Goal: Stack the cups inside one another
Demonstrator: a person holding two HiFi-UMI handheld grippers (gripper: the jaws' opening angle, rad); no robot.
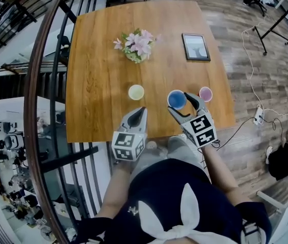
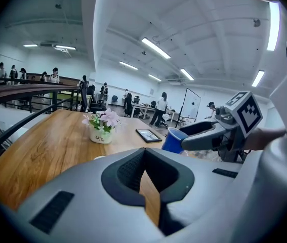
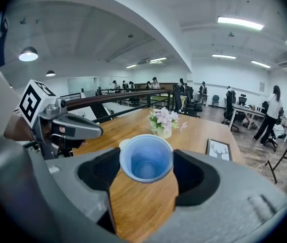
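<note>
Head view: left claw (image 1: 140, 111) at near table (image 1: 93, 60) edge; yellow cup (image 1: 136, 92) just ahead; pink cup (image 1: 205, 93) beside blue cup (image 1: 176, 99).
Left gripper view: jaws together, nothing between.
Right gripper view: right claw (image 3: 146, 161) clamped on blue cup, mouth up.

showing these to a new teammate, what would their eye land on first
Most likely the blue cup, gripped between the jaws of the right gripper over the near side of the wooden table. Next come the yellow cup to its left and the pink cup to its right, both standing free, and the pot of pink flowers further back.
</note>
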